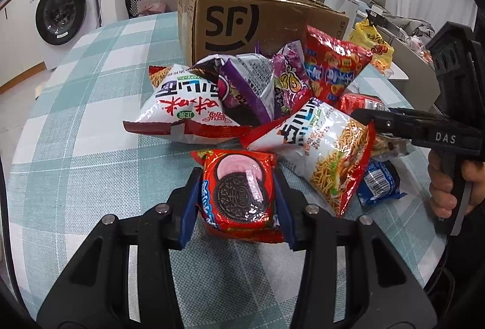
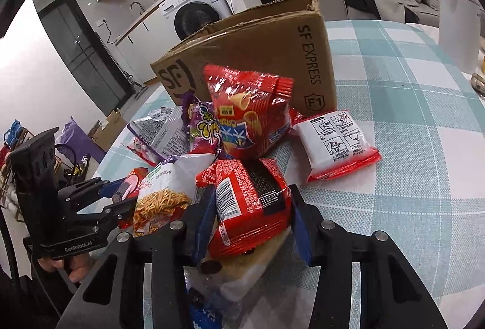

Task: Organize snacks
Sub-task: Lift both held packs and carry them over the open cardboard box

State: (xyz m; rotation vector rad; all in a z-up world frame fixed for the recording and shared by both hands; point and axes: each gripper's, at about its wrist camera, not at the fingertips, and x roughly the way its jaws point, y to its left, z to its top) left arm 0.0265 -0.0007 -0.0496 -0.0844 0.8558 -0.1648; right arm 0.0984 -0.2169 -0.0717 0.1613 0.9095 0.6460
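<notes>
In the left wrist view, a red cookie packet (image 1: 239, 195) is clamped between the blue pads of the left gripper (image 1: 238, 201) at 6 o'clock, at the near edge of the pile. The heap of snack bags (image 1: 242, 98) is spread across the checked tablecloth (image 1: 91, 122) at the centre, and a cardboard box (image 1: 242, 22) is seen behind it at 12 o'clock. The right gripper (image 1: 376, 119) is reached in from 3 o'clock, its tips hidden among the bags.

In the right wrist view, a red noodle packet (image 2: 248, 204) is held between the fingers of the right gripper (image 2: 248, 226) at 6 o'clock. A white packet (image 2: 336, 144) is left lying apart at 2 o'clock. The inside of the box cannot be seen, so little appears sorted; most bags are judged still to be cleared.
</notes>
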